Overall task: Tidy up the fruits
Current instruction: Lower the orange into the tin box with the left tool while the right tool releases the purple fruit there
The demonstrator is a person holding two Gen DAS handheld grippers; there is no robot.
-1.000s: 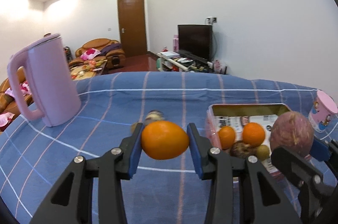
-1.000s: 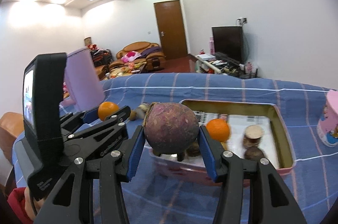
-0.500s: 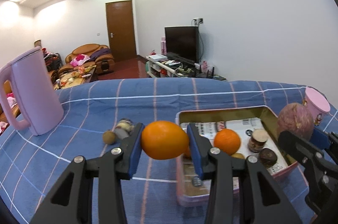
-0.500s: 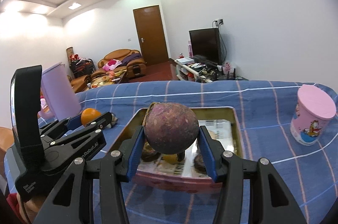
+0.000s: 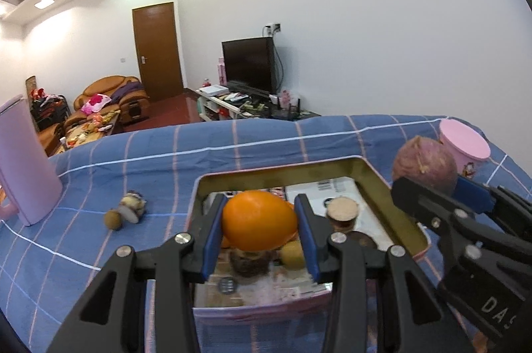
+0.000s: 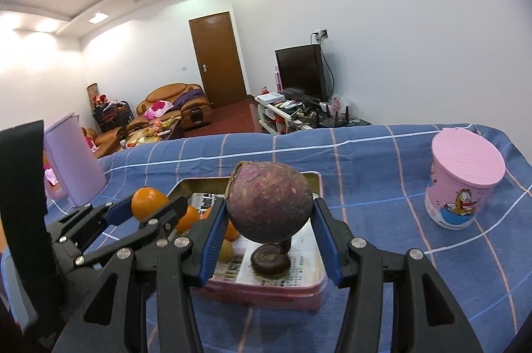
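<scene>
Left wrist view: the left claw (image 5: 260, 228) is closed on an orange (image 5: 259, 221), both blue pads pressing its sides, and holds it above the near end of the tin (image 5: 382, 183). The tin is an open rectangular box with a pink outer wall and gold inner wall, standing on the surface (image 5: 266, 150), which is covered by a blue checked cloth. Inside the tin, below the orange, lie a dark round fruit (image 5: 247, 263), a small yellow-green fruit (image 5: 292, 255) and a small jar (image 5: 342, 213) with a tan lid. Left of the tin, on the cloth, a kiwi (image 5: 113, 220) lies just beside a small pale object (image 5: 133, 206). A pink kettle (image 5: 25, 166) stands at the left edge. The right claw (image 5: 429, 190) is closed on a purple fruit (image 5: 424, 165) above the tin's right wall. Right wrist view: the purple fruit (image 6: 270, 201) sits between both pads of the right claw (image 6: 270, 230), over the tin (image 6: 316, 178); a dark round item (image 6: 270, 261) lies in the tin beneath it. A pink cup (image 6: 464, 180) with a cartoon print stands near the right edge, well apart from the tin.
</scene>
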